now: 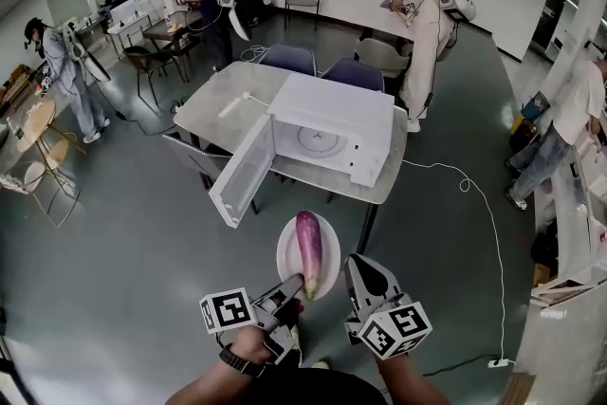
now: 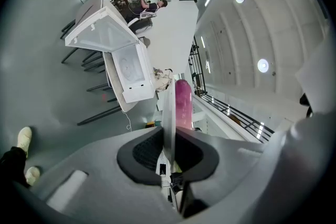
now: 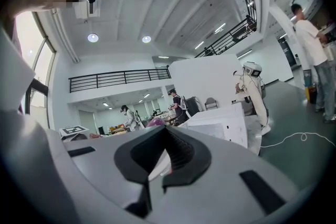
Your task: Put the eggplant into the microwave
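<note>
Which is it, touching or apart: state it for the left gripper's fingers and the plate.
Touching. The left gripper view shows the plate edge-on, its rim pinched between both fingers, no gap.

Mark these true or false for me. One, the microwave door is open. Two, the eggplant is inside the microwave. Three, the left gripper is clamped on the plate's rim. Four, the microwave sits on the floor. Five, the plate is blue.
1. True. The microwave has its door swung wide open.
2. False. The eggplant lies on the plate, held in the air short of the microwave.
3. True. The left gripper has its jaws closed on the plate's near rim.
4. False. The microwave stands on a table.
5. False. The plate is white.
</note>
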